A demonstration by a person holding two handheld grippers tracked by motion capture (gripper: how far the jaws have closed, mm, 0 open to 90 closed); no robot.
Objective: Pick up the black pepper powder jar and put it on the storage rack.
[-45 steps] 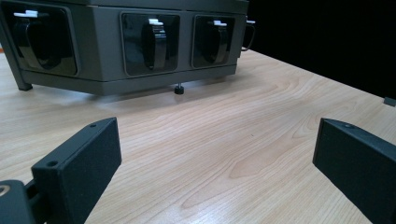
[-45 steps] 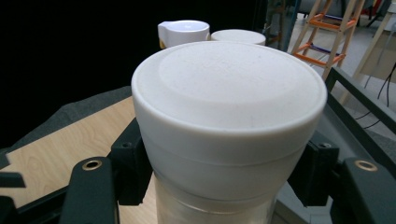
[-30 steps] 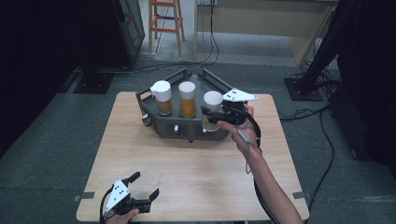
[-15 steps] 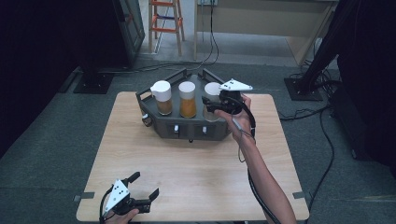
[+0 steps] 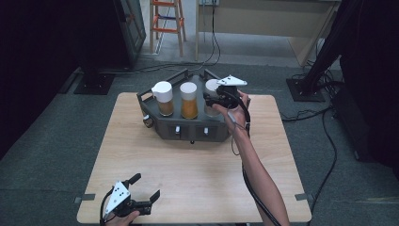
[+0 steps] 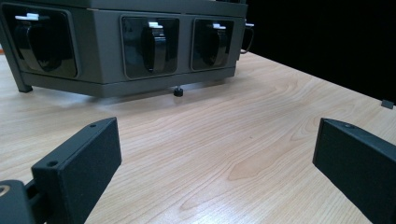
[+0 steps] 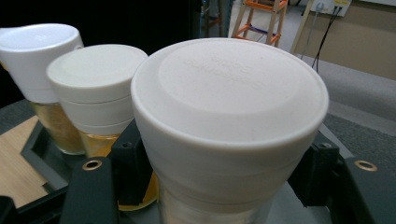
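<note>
Right hand-held gripper (image 5: 214,100) jaws around white-lidded jar (image 7: 229,121), two jars (image 5: 189,100) alongside; left hand-held gripper (image 5: 145,193) wide open, empty.

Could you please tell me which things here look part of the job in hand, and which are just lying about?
Likely in the job:
right gripper, its jaws either side of the right jar
middle jar
left jar
dark rack holding them
wooden table

Standing by or about:
left gripper, open near the table's front edge
orange ladder
floor cables
</note>
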